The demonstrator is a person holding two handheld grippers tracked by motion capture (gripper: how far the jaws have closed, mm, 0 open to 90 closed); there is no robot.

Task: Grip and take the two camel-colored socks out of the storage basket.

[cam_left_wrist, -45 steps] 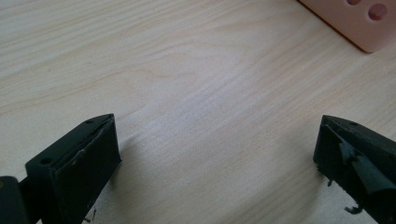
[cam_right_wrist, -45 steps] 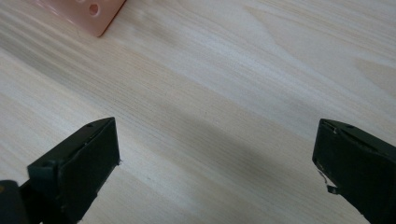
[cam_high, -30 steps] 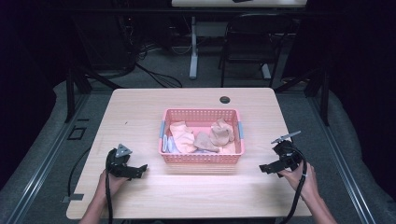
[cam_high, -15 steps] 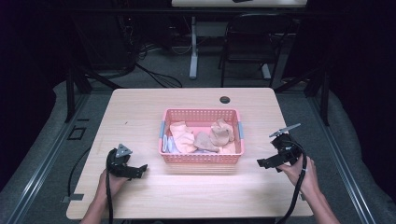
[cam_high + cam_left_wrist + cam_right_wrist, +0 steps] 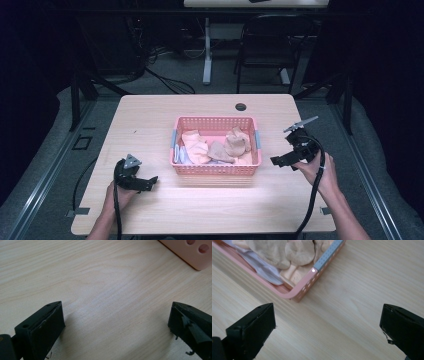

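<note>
Your right gripper point(image 5: 281, 161) has lifted a little and moved closer to the pink basket point(image 5: 216, 168) (its jaws wide open, holding nothing). Your left gripper point(image 5: 148, 182) stays low on the table point(image 5: 150, 120), open too. The soft cloths point(image 5: 210, 147) lie inside the basket, so you seem ready to reach in.

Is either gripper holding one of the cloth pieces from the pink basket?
No: both the left gripper and the right gripper are open over bare table, and the cloth pieces lie in the pink basket.
</note>
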